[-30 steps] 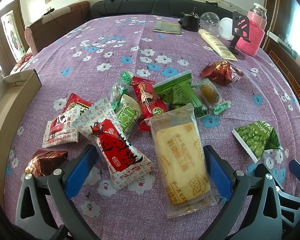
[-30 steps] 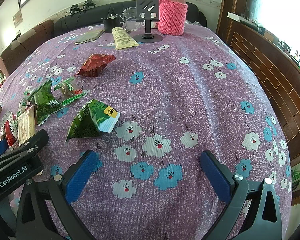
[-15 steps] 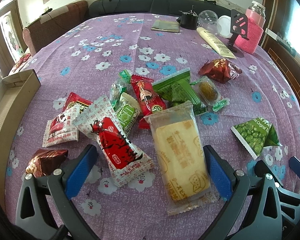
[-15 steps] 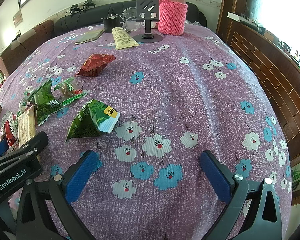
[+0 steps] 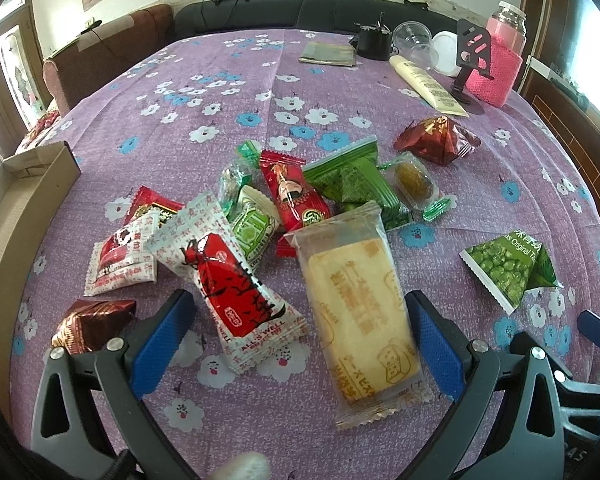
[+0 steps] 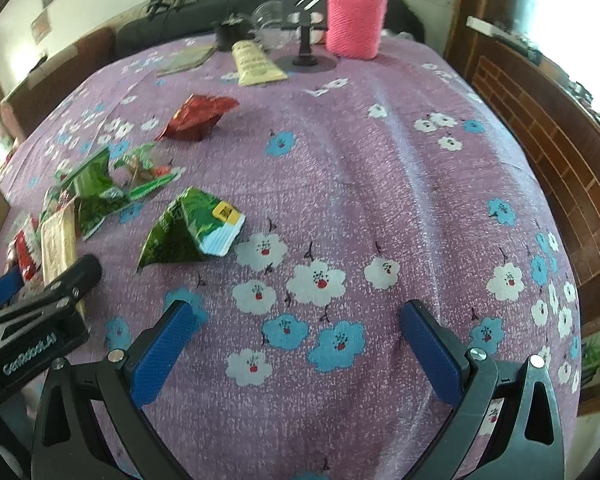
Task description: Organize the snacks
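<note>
Several snack packets lie on a purple flowered tablecloth (image 5: 228, 80). My left gripper (image 5: 296, 332) is open, its blue pads either side of a clear cracker packet (image 5: 360, 312) and a red and white packet (image 5: 236, 296). A green pea packet (image 5: 508, 268) lies to the right; it also shows in the right wrist view (image 6: 188, 232). A red foil packet (image 5: 436, 140) lies further back. My right gripper (image 6: 296, 340) is open and empty above bare cloth, right of the pile.
A cardboard box (image 5: 16, 216) stands at the left table edge. At the back stand a pink-sleeved bottle (image 5: 504, 68), a black phone stand (image 5: 472, 60), a cream tube (image 5: 428, 88) and a clear cup (image 5: 416, 40). The table's right edge drops toward wooden panelling (image 6: 548, 140).
The left gripper has edged slightly forward over the packets. The right wrist view has shifted and tilted a little, now blurred by motion. Both grippers stay open.
</note>
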A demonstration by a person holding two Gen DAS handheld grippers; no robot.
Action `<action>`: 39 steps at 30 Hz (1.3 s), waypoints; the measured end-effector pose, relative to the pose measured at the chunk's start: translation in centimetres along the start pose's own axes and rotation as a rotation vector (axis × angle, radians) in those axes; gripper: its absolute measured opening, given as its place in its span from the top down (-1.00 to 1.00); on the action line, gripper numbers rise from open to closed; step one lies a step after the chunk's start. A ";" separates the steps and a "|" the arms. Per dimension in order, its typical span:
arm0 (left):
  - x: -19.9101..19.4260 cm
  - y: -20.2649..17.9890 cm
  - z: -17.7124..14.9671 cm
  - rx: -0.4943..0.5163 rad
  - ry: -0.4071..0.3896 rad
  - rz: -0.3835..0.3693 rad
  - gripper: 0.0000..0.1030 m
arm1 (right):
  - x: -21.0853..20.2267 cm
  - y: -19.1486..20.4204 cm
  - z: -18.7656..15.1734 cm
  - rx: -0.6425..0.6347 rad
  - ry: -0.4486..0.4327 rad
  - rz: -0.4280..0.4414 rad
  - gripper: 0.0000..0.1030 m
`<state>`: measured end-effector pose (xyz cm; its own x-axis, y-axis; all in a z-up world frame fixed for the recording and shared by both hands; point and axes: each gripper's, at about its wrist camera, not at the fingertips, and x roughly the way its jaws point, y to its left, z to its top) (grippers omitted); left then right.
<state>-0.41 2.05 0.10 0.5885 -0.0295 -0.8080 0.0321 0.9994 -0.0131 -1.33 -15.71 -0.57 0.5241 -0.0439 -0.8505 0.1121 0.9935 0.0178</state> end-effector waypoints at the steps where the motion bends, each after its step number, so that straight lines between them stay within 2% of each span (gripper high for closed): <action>1: 0.0 0.0 0.0 0.001 0.001 -0.001 -1.00 | 0.0 0.1 0.0 -0.001 0.000 -0.003 -1.00; 10: 0.0 0.0 0.0 0.002 0.001 0.001 -1.00 | 0.1 -0.6 -1.2 0.015 -0.063 -0.022 -1.00; 20: 0.0 0.0 -0.1 -0.019 0.003 0.019 -1.00 | -0.2 0.0 -1.4 0.004 -0.062 -0.014 -1.00; 23: -0.2 -0.2 -0.1 -0.017 0.027 0.023 -1.00 | -0.1 0.1 -1.4 -0.020 -0.035 0.001 -1.00; 25: -0.3 -0.3 0.0 -0.002 0.071 0.012 -1.00 | -0.1 0.1 -1.2 -0.024 -0.006 0.014 -1.00; 27: -0.6 -0.3 0.0 -0.006 0.122 0.005 -0.97 | -0.2 0.1 -1.4 -0.037 -0.017 0.015 -1.00; 29: -1.4 -0.3 -0.3 0.003 0.134 0.000 -0.69 | -0.4 0.2 -1.4 -0.054 -0.011 0.023 -1.00; 31: -2.4 -0.1 -0.6 -0.006 0.151 -0.014 -0.66 | -0.4 0.2 -1.3 -0.062 0.003 0.023 -0.99; 33: -4.5 0.7 -0.7 -0.021 0.121 -0.015 -0.65 | -0.7 0.2 -0.9 -0.065 0.016 -0.010 -0.94; 36: -7.4 2.3 -0.6 -0.020 0.065 0.026 -0.65 | -2.2 -0.1 -0.6 -0.044 -0.023 -0.054 -0.92; 39: -8.5 4.7 -0.5 -0.029 0.078 0.037 -0.65 | -4.2 0.2 -0.3 -0.038 -0.062 -0.052 -0.93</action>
<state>-5.61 7.01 6.62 0.5243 0.0078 -0.8515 -0.0122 0.9999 0.0016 -3.76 -15.31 2.82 0.5698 -0.1008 -0.8156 0.1091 0.9929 -0.0465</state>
